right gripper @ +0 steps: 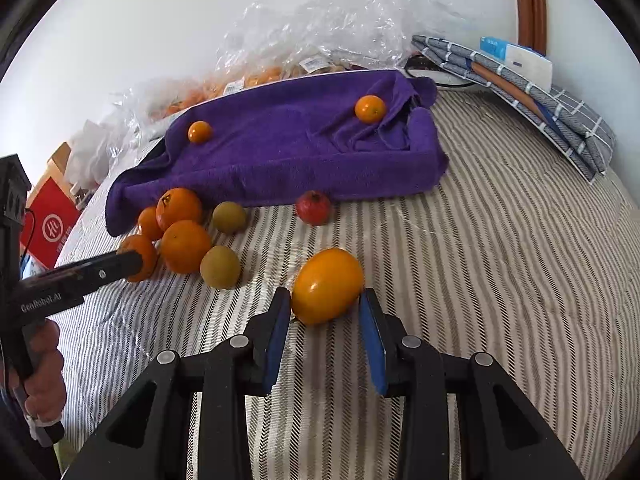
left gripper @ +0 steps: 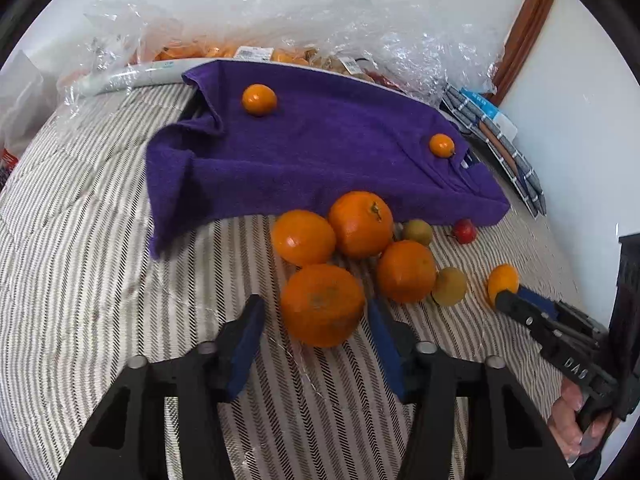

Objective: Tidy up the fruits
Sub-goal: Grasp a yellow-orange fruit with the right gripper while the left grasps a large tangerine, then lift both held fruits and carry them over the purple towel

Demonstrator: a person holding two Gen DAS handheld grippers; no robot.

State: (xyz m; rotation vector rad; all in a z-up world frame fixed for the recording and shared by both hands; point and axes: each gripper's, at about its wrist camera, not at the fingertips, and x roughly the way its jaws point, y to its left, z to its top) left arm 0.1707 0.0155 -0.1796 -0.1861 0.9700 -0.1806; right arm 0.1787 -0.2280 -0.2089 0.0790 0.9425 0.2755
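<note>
Several oranges lie in a cluster on the striped bedcover in front of a purple towel (left gripper: 320, 152). My left gripper (left gripper: 316, 312) is open with its pads on either side of the nearest orange (left gripper: 322, 304). My right gripper (right gripper: 325, 300) is open around a yellow-orange fruit (right gripper: 327, 285), its pads close to it or just touching. That fruit also shows in the left wrist view (left gripper: 502, 282). Two small oranges (left gripper: 259, 99) (left gripper: 442, 145) rest on the towel. Two greenish fruits (left gripper: 450, 286) (left gripper: 417, 232) and a small red fruit (left gripper: 464, 231) lie nearby.
Crumpled clear plastic bags (left gripper: 360, 28) with more fruit sit behind the towel against the white wall. Folded grey checked cloths (right gripper: 540, 96) lie at the right. A red box (right gripper: 48, 224) stands at the left past the bed edge.
</note>
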